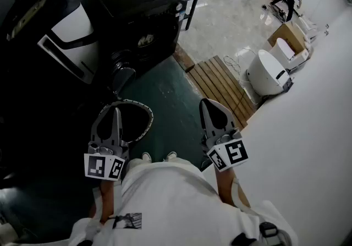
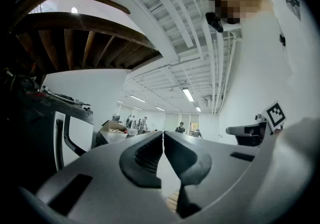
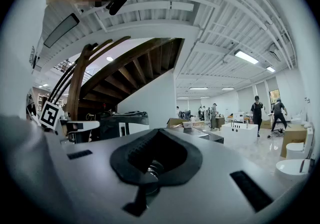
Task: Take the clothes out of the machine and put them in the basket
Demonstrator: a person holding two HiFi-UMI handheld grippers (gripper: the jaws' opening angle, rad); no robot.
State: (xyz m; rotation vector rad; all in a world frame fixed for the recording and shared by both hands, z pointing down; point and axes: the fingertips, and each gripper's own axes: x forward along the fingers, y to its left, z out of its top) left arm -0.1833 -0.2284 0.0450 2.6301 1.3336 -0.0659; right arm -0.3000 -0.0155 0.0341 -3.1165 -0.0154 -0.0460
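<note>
Left gripper [image 1: 116,109] and right gripper [image 1: 207,102] side by side in front of the torso, roughly level, jaws of each together.

Ceiling strip lights [image 3: 248,56] shine bright and even, the head view's left lies shadowed, and fisheye edges curve dark.
</note>
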